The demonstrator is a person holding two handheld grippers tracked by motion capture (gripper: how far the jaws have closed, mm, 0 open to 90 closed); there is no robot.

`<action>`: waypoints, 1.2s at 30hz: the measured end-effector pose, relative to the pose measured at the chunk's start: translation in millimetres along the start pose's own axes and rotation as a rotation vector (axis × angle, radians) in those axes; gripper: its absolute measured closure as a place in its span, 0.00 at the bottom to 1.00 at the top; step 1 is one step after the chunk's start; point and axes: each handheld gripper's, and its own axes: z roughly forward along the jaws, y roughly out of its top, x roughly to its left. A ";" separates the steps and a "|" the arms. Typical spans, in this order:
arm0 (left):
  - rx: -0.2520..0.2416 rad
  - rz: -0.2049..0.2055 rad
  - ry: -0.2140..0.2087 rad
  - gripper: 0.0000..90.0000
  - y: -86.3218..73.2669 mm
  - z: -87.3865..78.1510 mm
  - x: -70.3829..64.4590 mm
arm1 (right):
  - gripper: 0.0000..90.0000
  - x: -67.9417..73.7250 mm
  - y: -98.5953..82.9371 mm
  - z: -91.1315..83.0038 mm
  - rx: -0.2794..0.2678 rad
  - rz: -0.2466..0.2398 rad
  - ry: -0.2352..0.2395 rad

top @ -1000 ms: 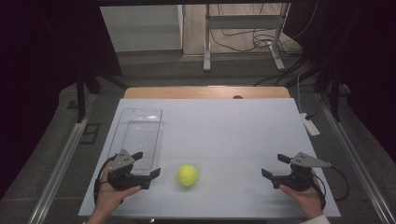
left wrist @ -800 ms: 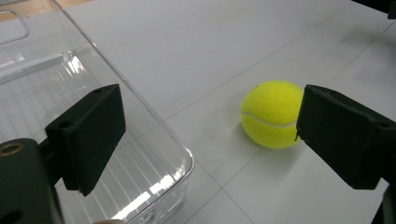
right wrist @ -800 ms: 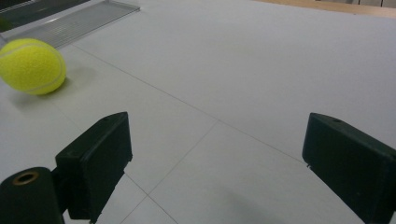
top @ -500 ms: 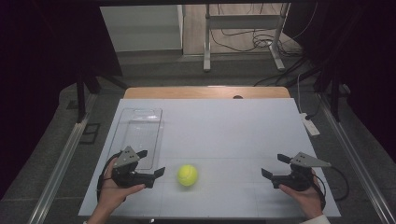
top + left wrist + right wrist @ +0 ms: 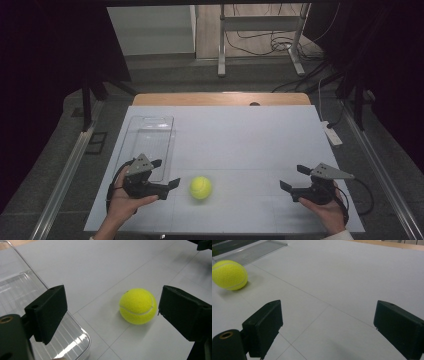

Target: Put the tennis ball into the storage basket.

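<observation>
1. My left gripper [image 5: 164,173] has its jaws spread wide; the tennis ball [image 5: 200,187] sits just ahead, untouched.
2. A clear plastic tray [image 5: 150,137] lies beside its left jaw.
3. My right gripper [image 5: 295,177], jaws apart and empty, rests well apart over bare white table [image 5: 250,145].

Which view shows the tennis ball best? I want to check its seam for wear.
The left gripper view: the tennis ball sits close and sharp, its white seam plain. The right gripper view shows it at the frame edge, partly cut off. The high view shows it small, seam unreadable.
</observation>
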 end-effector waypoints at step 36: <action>0.071 0.045 -0.067 0.10 17.7 24.9 -12.3 | 0.10 -0.6 -0.9 1.0 0.008 0.001 -0.002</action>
